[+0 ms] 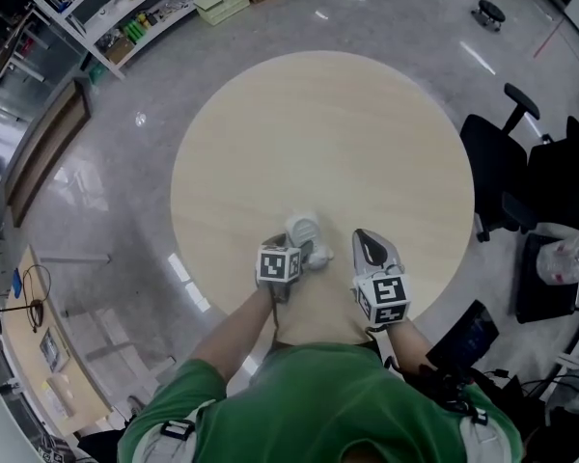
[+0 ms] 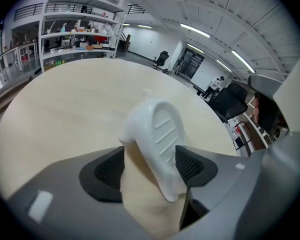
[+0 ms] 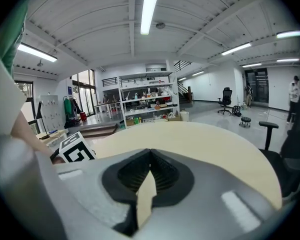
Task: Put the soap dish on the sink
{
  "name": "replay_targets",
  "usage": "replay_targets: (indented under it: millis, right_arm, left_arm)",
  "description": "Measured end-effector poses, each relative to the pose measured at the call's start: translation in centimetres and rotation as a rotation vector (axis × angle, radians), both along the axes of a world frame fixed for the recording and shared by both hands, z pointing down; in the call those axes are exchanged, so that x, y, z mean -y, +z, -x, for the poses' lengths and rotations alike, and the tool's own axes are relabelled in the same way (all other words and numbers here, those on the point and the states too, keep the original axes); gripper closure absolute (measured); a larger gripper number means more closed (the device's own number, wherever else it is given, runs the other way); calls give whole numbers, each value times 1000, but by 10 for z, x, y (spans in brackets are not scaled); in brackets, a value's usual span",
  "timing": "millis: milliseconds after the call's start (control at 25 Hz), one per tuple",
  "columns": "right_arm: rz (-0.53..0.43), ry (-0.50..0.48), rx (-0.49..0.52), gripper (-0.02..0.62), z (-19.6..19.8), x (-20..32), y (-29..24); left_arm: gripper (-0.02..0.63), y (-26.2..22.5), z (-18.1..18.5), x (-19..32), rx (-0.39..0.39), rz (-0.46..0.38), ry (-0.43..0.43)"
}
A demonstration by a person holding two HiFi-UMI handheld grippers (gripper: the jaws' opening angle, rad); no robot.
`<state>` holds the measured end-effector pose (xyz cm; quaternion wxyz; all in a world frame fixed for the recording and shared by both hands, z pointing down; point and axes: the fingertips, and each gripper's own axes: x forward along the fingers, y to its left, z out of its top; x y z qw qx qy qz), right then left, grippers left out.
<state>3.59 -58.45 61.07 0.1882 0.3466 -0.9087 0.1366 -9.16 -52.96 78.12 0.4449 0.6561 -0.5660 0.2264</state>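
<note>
Bearing soap dish (image 1: 304, 230): table (image 1: 318, 123); chair (image 1: 500, 157), shelves (image 1: 125, 13) nearby.

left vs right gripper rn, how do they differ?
Jaws: the left gripper stands wide open, while the right gripper is shut, tips together.
Contents: the left gripper has the white soap dish between its pads, with a gap on one side, while the right gripper has nothing between its jaws.
Shared: both are at the near edge of the round table.
</note>
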Motion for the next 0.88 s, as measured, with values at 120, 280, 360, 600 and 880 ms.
replay_targets:
  millis: [120, 280, 360, 600, 880]
  right_arm:
    - [-8, -7, 1, 592, 3, -2, -3]
    - [-18, -8, 2, 592, 0, 6, -1]
    - [-27, -8, 3, 592, 4, -1, -8]
    - [-63, -10, 11, 592, 20, -31, -33]
    - [-117, 2, 23, 592, 32, -59, -62]
  left_arm:
    - [275, -6, 6, -2, 15, -13, 1]
    - [279, -14, 8, 2, 39, -58, -1]
    - [313, -31, 15, -3, 62, -118, -8]
    - [458, -107, 30, -22, 131, -366, -22]
    - [600, -186, 24, -39, 138, -583, 6]
